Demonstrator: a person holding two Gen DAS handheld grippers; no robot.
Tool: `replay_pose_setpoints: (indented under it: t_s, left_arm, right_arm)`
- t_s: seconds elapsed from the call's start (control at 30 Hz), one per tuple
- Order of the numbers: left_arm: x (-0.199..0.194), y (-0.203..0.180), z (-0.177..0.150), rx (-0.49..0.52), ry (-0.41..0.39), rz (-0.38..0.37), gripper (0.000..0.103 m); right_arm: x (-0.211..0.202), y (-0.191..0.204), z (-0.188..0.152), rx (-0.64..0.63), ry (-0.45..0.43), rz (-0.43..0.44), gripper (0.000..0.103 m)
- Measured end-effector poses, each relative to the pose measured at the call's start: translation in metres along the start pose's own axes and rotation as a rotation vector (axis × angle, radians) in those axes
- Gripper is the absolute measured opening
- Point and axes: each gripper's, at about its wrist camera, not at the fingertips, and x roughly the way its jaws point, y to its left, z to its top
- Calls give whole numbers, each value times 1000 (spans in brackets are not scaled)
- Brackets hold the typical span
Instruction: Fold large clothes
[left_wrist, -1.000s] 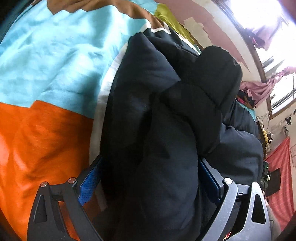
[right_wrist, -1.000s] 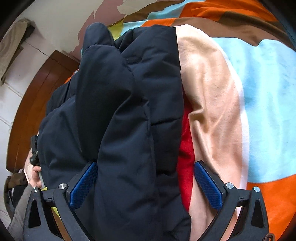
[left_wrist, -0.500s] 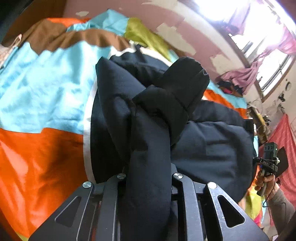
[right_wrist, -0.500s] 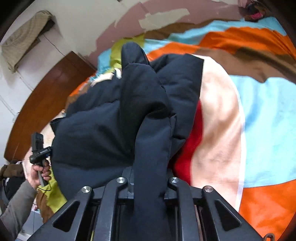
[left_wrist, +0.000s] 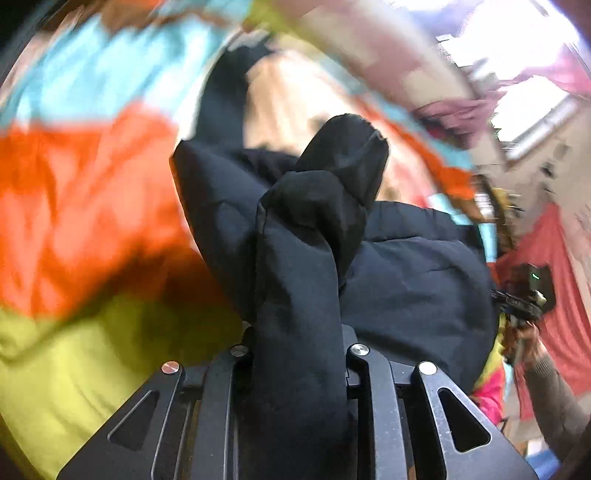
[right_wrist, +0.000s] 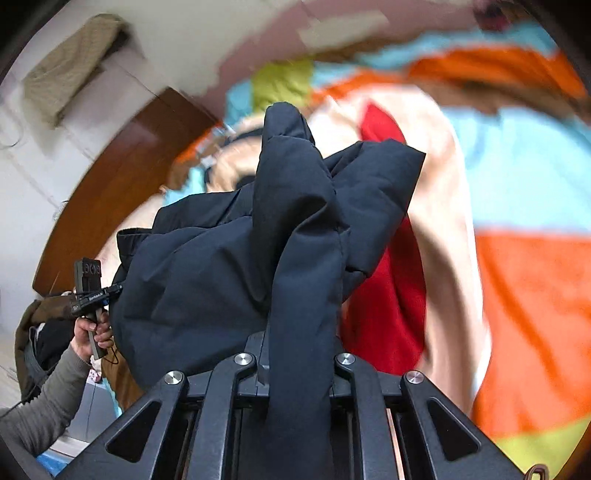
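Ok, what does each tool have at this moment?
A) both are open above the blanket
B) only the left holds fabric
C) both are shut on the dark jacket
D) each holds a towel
C: the left tool and right tool each pinch the dark jacket.

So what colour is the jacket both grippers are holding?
Very dark navy, almost black: the padded jacket shows its colour best in the right wrist view.

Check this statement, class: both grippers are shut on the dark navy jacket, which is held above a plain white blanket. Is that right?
Not quite. The blanket is not plain white; it is multicoloured, with orange, light blue and yellow-green patches, as the right wrist view shows. The rest holds: the left gripper and right gripper are both shut on the dark navy jacket.
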Motion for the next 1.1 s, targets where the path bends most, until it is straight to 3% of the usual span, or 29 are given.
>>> replay_pose_setpoints:
  t_s: [0.03,0.1,0.17,0.23,0.3,0.33,0.4,0.47,0.6,0.73,0.87,1.1]
  left_arm:
    - [7,17,-4,-66,-18,-46,28]
    - [0,33,-6,-172,-57,-121,29]
    - [-13,38,-7,-213,-79,-147,31]
    - [-35,29,-10,-181,-111,-79,32]
    - [-58,15,-13,-118,-159,26,34]
    - [-72,6,-16,-90,-192,77,42]
    - [-103,-25,-28,-52,-264,172,56]
    - [-122,-62,-46,3,-303,234,66]
    - [-132,-138,-75,115,-329,276,68]
    - [-128,-199,-99,148,-357,284,70]
    - [-138,-237,-134,173,-396,289,92]
    - [-154,-276,-176,180,-379,346,95]
  right_arm:
    - [9,-12,-6,28,6,-2,19]
    - [12,-35,-16,125,-66,60,31]
    - [5,-43,-21,191,-111,70,37]
    - [-9,-39,-22,188,-127,34,37]
    - [-32,-18,-21,102,-156,-107,37]
    - [-41,-6,-20,58,-172,-167,37]
    - [-64,32,-26,-32,-227,-263,63]
    - [-76,68,-31,-88,-270,-288,85]
    - [-81,138,-48,-185,-287,-309,88]
    - [-81,195,-78,-214,-306,-297,91]
    - [-96,237,-117,-253,-334,-273,96]
    - [-129,274,-178,-251,-375,-277,102]
